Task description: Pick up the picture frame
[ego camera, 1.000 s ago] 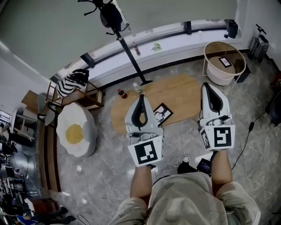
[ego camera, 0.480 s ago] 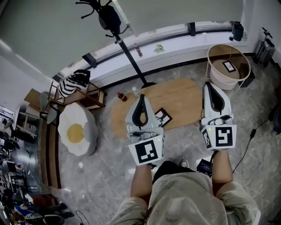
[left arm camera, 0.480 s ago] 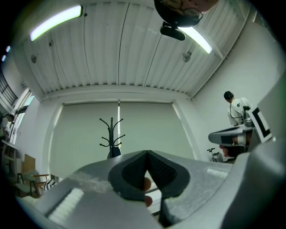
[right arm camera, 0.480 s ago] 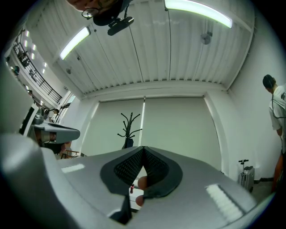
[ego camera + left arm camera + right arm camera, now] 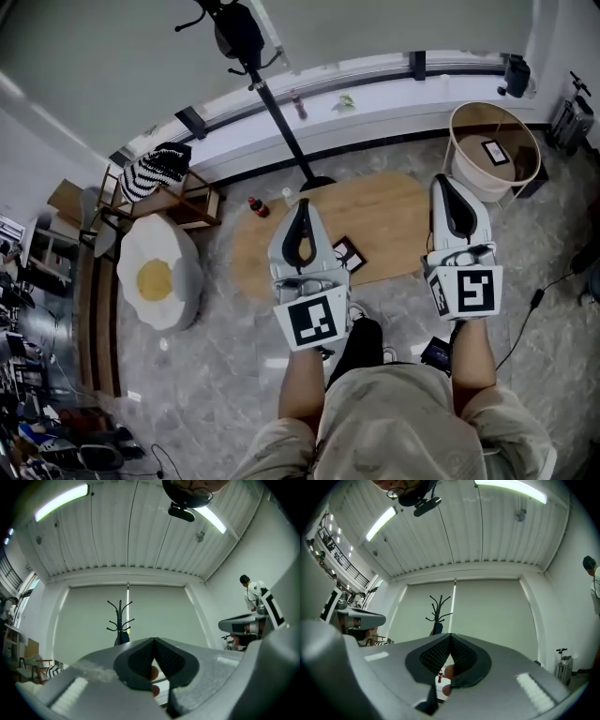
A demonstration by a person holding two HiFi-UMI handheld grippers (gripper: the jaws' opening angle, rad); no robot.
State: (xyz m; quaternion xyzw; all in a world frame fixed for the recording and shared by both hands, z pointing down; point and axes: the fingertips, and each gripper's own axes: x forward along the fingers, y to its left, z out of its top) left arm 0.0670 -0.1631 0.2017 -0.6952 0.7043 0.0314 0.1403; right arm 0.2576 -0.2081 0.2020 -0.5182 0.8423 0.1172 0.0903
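Frame (image 5: pixel 347 253) lies flat on the low oval tabletop (image 5: pixel 394 211), at the centre of the head view. It is close to the table's near edge and just right of the left claw (image 5: pixel 302 204), which covers its left part. Left claw and right claw (image 5: pixel 450 183) are each closed tip to tip with nothing between the pads. Both are held side by side, noses forward and slightly raised, well above the frame. Judged an approach carry: shut and empty because no grasp is yet set up. The frame sits cornerwise to the table edge, but its long axis cannot be settled while part is hidden. Two bottles (image 5: pixel 258 206) stand well apart from it at the tabletop's upper left.
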